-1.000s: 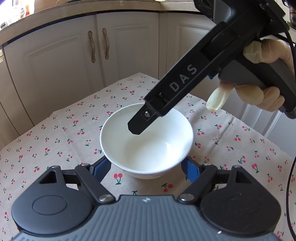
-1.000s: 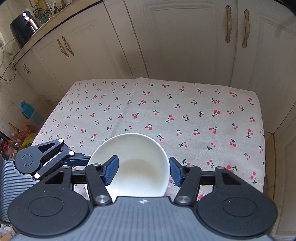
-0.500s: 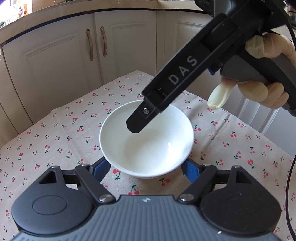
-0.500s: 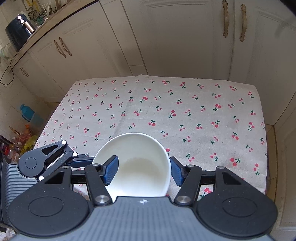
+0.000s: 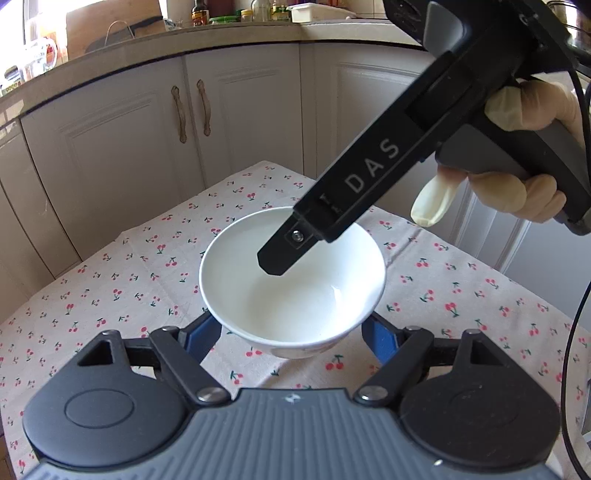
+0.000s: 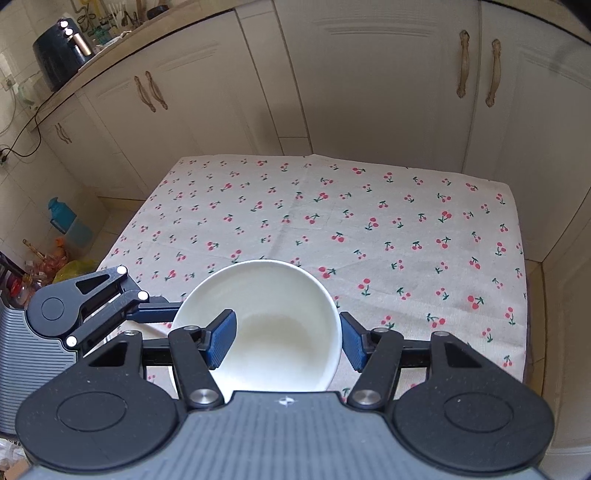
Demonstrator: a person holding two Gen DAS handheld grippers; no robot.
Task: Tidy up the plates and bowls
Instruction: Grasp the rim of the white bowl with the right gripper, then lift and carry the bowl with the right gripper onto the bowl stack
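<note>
Bowl first: white, empty and upright, it hangs just over the near part of the bench. Its foot seems to stand clear of the cloth, though that gap is a judgement. Two grips share it. The left tool is set to a middling width, with a blue pad against each side of the bowl's lower body. The right tool is pinched as narrow as it goes on the bowl's wall, one pad inside the rim and the other outside, and a gloved hand works its handle.

The pairing makes sense. Glazed china is slick and curved, so the rim pinch stops the bowl sliding out of the side squeeze. The side squeeze in turn takes weight that would otherwise twist on one thin wall. Keeping it level looks deliberate, as it will most likely be nested or set down somewhere else, but no plate or second bowl is in view.

A cream cloth printed with red cherries covers the bench, and nothing else shows on it. Pale cabinet doors with curved handles close it in on two sides. The worktop above carries bottles and jars, with a dark appliance further along. A blue jug sits on the tiled floor
</note>
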